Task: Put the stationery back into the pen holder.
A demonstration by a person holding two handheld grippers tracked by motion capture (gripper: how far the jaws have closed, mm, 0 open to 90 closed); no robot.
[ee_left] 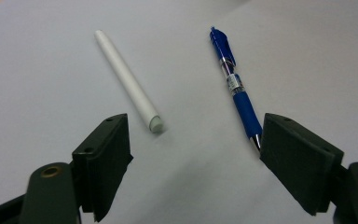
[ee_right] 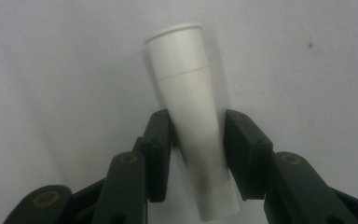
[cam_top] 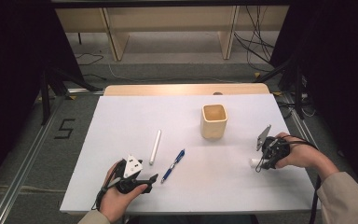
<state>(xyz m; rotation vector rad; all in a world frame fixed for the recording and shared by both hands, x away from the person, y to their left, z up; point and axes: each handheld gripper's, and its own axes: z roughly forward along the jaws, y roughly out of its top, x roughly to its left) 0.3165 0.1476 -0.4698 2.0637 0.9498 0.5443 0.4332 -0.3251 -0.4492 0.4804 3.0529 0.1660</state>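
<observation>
A white stick-like pen (cam_top: pixel 155 146) (ee_left: pixel 128 79) and a blue pen (cam_top: pixel 173 166) (ee_left: pixel 235 84) lie side by side on the white table top (cam_top: pixel 121 116). My left gripper (cam_top: pixel 148 171) (ee_left: pixel 196 135) rests just short of their near ends, jaws wide open with nothing between them. At the right of the table, my right gripper (cam_top: pixel 260 164) (ee_right: pixel 198 126) has its pads against the sides of a white tapered cap (cam_top: pixel 254 162) (ee_right: pixel 186 93). The cap's wide end points away from the gripper.
A square wooden cup (cam_top: pixel 214 121) stands upright towards the back right of the table. Beyond the far edge are wooden shelf legs and cables on the floor. Bare white surface lies between the two hands.
</observation>
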